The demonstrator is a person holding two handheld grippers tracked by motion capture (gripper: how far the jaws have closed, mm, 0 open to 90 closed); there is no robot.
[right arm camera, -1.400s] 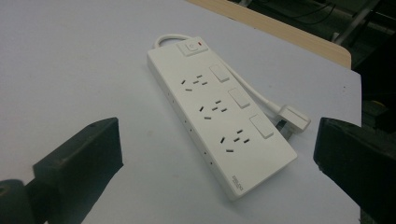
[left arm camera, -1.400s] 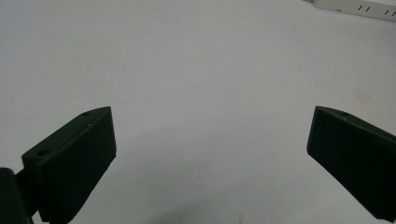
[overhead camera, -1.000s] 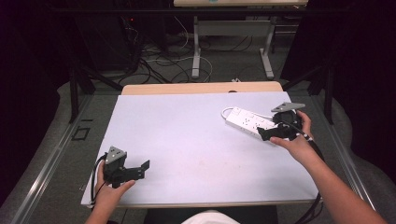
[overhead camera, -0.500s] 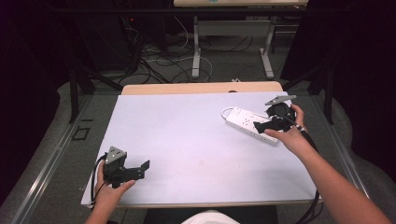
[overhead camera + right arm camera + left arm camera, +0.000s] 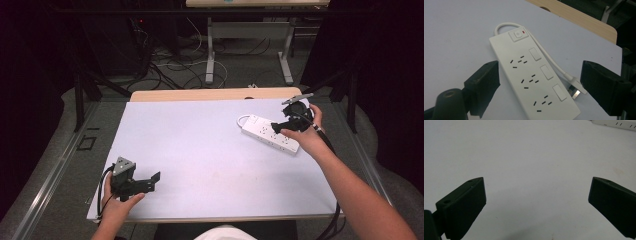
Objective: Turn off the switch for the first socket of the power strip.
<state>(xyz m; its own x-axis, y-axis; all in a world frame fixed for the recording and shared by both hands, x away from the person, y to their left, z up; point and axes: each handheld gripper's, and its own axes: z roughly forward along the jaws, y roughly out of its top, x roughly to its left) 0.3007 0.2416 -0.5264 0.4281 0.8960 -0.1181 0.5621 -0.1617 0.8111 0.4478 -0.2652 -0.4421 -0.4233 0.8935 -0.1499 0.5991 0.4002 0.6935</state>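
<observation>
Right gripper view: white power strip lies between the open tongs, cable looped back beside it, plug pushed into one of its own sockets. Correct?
Not quite. The plug is not in a socket: in the right gripper view it lies loose on the table beside the power strip. The rest holds: the strip is between the open right tongs, its cable looped back alongside.

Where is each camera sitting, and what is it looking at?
High view: above the person's side, looking forward and down on the table; both forearms, left gripper and right gripper show.
Left gripper view: rides the left gripper, looking across bare table between its open fingers.
Right gripper view: rides the right gripper, looking down at the power strip.
All three views share the power strip.
</observation>
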